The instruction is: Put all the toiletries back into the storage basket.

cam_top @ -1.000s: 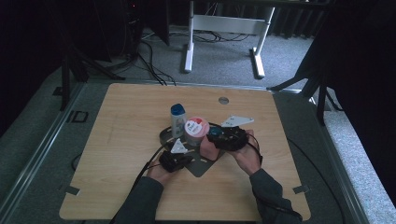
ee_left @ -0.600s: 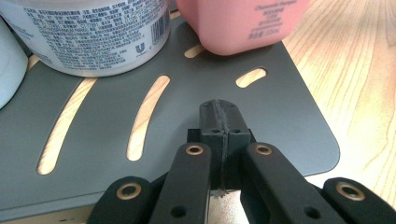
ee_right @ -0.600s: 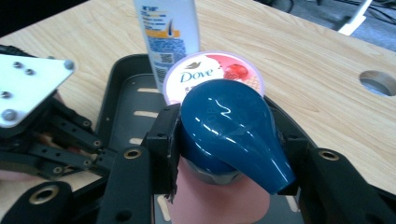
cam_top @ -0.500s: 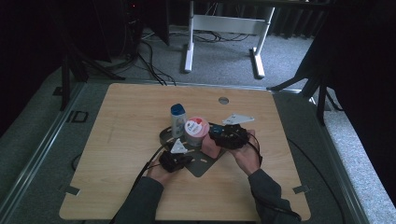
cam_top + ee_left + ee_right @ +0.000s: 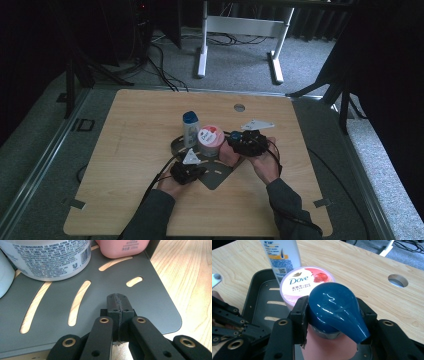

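Holding a pink pump bottle (image 5: 327, 345) by its neck, my right gripper (image 5: 332, 315) has its pads closed just under the glossy dark-blue pump head (image 5: 334, 307). I judge the bottle to be standing on the near right part of the dark slotted tray (image 5: 155, 297), just beside the Dove jar (image 5: 305, 282), with the tall white tube (image 5: 282, 257) on the far side of that jar.

My left gripper (image 5: 117, 305) has its jaws fully together with nothing between them, the tips resting over the near edge of the tray.

Handling assessment, as judgement only: the bottle is rigid plastic and looks fairly full-bodied, so moderately heavy for its size and top-gripped, which lets the body swing under the pads. The pump head is smooth and shiny; a grip on the dome itself would likely slip or press the pump. The neck below the head is the sound hold, since the collar stops it sliding downward. The jar stands close, so any tilt risks a knock against it. The tray is thin stiff metal and could shift on the wooden table (image 5: 140, 115) if nudged.
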Action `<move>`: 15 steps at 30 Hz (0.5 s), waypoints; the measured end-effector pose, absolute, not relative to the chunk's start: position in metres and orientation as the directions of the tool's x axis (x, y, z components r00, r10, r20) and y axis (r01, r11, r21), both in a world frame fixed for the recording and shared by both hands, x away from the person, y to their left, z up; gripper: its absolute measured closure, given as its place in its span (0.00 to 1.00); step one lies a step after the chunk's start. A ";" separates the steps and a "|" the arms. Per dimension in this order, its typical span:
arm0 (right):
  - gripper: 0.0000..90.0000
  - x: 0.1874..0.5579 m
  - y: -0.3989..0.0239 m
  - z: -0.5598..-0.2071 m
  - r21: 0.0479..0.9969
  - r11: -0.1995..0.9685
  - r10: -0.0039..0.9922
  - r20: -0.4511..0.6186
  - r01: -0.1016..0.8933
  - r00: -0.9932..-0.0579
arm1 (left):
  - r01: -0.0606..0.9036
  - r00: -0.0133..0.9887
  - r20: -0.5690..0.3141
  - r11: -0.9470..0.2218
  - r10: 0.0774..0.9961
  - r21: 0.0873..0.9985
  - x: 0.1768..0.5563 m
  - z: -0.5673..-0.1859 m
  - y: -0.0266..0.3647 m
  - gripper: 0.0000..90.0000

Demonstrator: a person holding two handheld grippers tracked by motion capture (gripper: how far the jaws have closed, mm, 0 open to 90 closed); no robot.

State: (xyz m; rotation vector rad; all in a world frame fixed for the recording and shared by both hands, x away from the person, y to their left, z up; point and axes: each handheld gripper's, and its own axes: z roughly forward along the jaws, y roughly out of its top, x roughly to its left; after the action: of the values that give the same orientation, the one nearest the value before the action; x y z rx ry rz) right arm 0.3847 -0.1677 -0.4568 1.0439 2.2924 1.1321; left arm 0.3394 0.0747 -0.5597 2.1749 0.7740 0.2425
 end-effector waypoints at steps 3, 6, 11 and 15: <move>0.59 0.387 -0.168 -0.457 0.797 0.394 0.761 -0.004 0.457 -0.649 | 0.449 0.794 -0.079 -0.495 0.602 0.744 0.339 -0.560 0.075 1.00; 0.59 0.390 -0.169 -0.457 0.799 0.393 0.763 -0.006 0.456 -0.647 | 0.449 0.794 -0.079 -0.495 0.602 0.744 0.339 -0.560 0.075 1.00; 0.59 0.394 -0.171 -0.457 0.800 0.385 0.769 -0.003 0.461 -0.639 | 0.449 0.794 -0.080 -0.494 0.602 0.744 0.339 -0.560 0.075 1.00; 0.59 0.398 -0.173 -0.458 0.802 0.381 0.771 -0.001 0.460 -0.637 | 0.449 0.794 -0.079 -0.494 0.602 0.744 0.339 -0.560 0.075 1.00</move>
State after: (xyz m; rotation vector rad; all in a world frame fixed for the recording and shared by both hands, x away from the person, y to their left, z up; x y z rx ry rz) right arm 0.3976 -0.1725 -0.4577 1.0687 2.2715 1.1390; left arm 0.3393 0.0747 -0.5597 2.1742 0.7744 0.2427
